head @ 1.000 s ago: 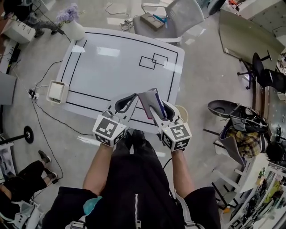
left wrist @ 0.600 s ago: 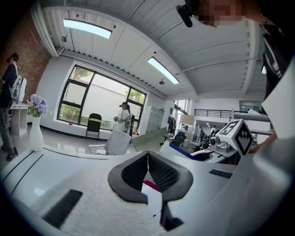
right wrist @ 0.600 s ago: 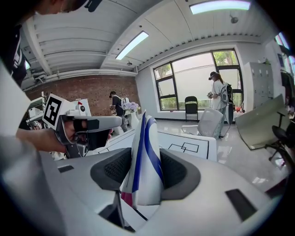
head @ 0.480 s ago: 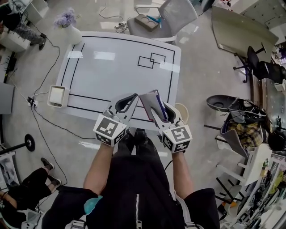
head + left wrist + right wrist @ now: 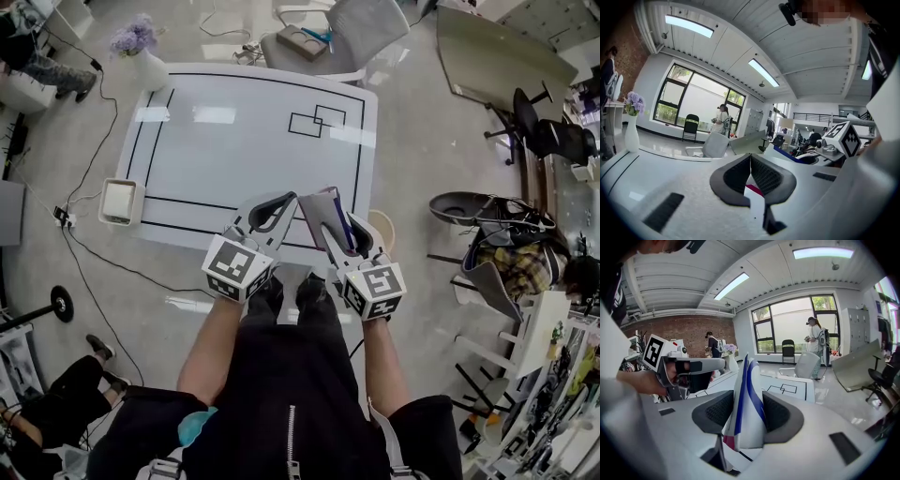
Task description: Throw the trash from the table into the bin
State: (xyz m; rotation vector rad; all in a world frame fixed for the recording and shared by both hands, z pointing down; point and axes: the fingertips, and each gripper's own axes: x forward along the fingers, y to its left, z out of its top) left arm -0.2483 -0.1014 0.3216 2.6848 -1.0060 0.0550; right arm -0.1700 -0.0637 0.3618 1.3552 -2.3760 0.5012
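Observation:
My right gripper (image 5: 336, 228) (image 5: 746, 411) is shut on a flat white wrapper (image 5: 319, 204) (image 5: 745, 394) with blue and purple stripes. The wrapper stands upright between the pads, over the near edge of the white table (image 5: 244, 141). Close on its left, my left gripper (image 5: 284, 200) (image 5: 750, 159) is shut, its tips touching with nothing seen pinched. It also shows in the right gripper view as the left gripper (image 5: 689, 369). A round cream bin (image 5: 382, 228) stands on the floor just beyond the right gripper, partly hidden by it.
A vase of purple flowers (image 5: 141, 56) stands at the table's far left corner, and a grey chair (image 5: 347, 37) on its far side. A white box (image 5: 120, 200) and cables lie on the floor to the left. Cluttered chairs (image 5: 497, 253) stand at the right.

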